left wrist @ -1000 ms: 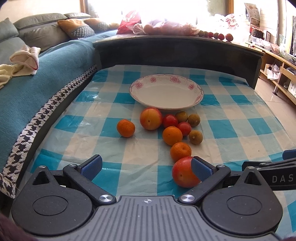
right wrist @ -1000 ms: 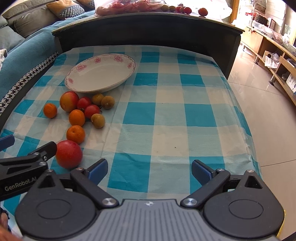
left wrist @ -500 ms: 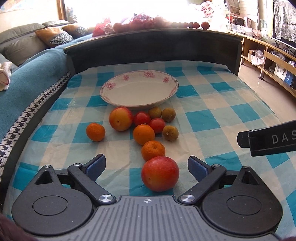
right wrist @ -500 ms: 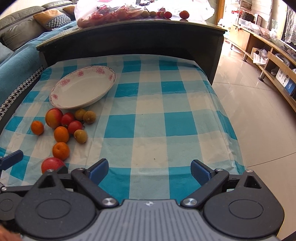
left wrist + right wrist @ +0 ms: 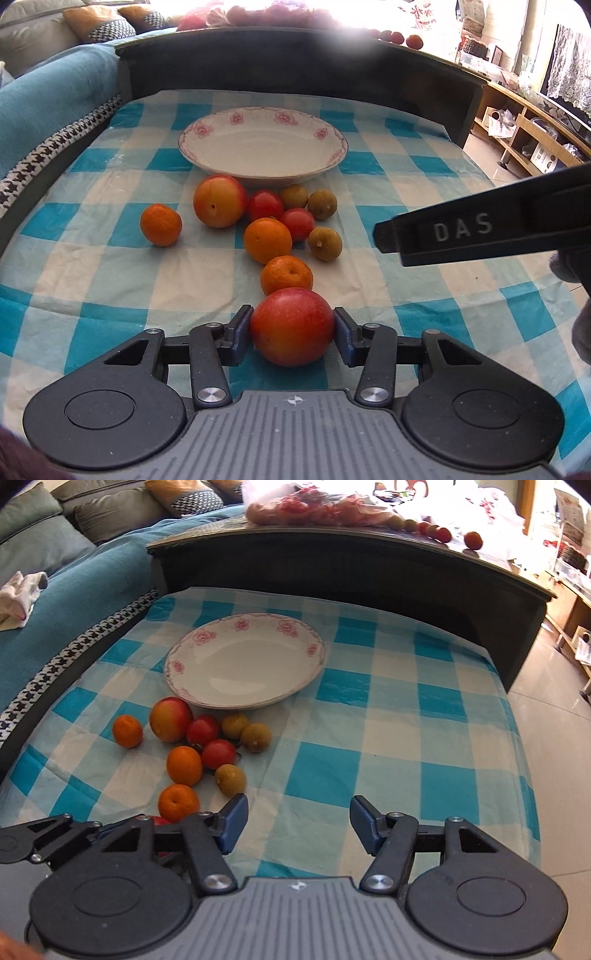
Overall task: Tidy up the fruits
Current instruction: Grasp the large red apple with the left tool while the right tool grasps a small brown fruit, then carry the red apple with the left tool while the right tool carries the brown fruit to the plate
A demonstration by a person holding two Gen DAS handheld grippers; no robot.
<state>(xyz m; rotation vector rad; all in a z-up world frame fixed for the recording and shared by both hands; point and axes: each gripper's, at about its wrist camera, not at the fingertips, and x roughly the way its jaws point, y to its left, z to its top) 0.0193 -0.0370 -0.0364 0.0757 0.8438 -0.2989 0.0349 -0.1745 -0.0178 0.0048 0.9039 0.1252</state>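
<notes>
Between the left gripper point(image 5: 293, 332)'s blue pads sits a red apple point(image 5: 292, 326) blushed orange; just ahead, orange tangerines point(image 5: 286, 276); farther on, red tomatoes point(image 5: 264, 205), dull olive-brown small fruits point(image 5: 325, 243), a yellow-red apple point(image 5: 219, 200); beyond, a white plate point(image 5: 263, 147) rimmed with pink flowers; beneath, a turquoise-and-cream checked cloth point(image 5: 110, 266).

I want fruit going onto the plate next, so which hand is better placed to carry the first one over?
Left. The left gripper has its jaws closing around the big red apple; the right gripper has nothing between its closing jaws.
</notes>
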